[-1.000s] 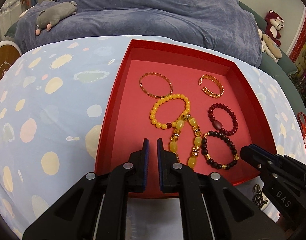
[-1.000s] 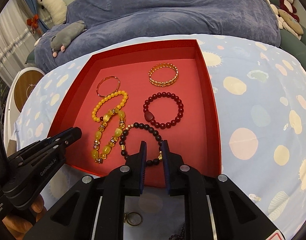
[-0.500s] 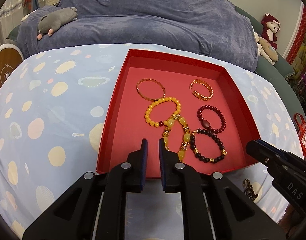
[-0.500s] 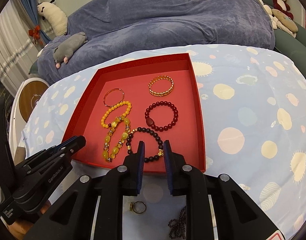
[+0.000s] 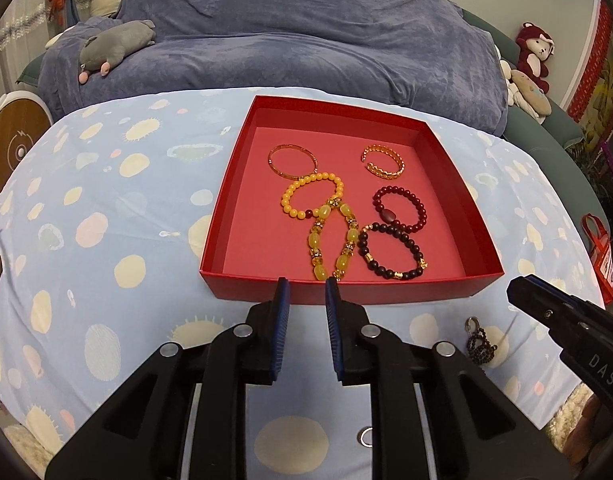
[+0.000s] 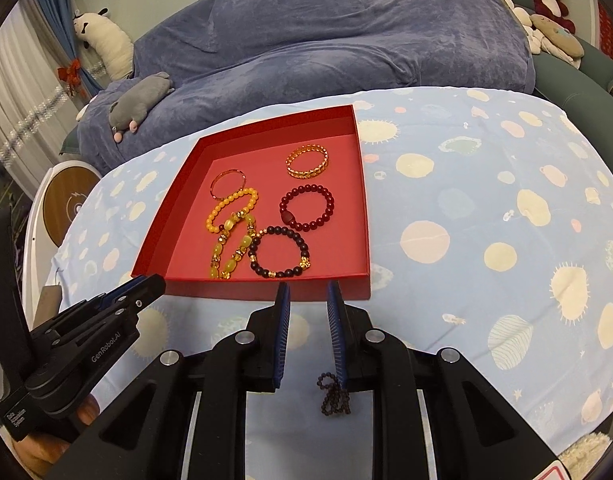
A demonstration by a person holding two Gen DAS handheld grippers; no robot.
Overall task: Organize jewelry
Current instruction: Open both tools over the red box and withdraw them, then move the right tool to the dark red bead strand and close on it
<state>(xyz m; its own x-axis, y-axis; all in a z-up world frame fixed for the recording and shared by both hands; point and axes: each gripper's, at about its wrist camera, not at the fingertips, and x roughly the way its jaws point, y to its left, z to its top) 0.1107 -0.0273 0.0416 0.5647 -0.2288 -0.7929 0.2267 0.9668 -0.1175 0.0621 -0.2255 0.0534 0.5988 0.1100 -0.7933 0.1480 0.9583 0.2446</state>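
A red tray (image 5: 338, 290) (image 6: 266, 290) on the spotted cloth holds several bracelets: a thin gold bangle (image 5: 292, 161), a gold cuff (image 5: 383, 162), a yellow bead bracelet (image 5: 312, 196), an amber bracelet (image 5: 333, 244), a dark red one (image 5: 400, 210) and a black one (image 5: 392, 252). My left gripper (image 5: 305, 286) is open and empty just before the tray's near wall. My right gripper (image 6: 308, 290) is open and empty there too. A small dark bead chain (image 5: 480, 344) (image 6: 334, 394) lies on the cloth near the right gripper. A small ring (image 5: 365, 437) lies under the left gripper.
A blue-covered sofa (image 5: 290, 40) with a grey plush toy (image 5: 114, 42) stands behind the table. Plush toys (image 5: 534, 64) sit at the far right. A round wooden item (image 5: 14, 148) stands at the left. The spotted cloth (image 6: 486, 220) stretches right of the tray.
Both grippers have pulled back from over the tray to just before its near wall, and their jaws have opened wider. The bracelets have not moved.
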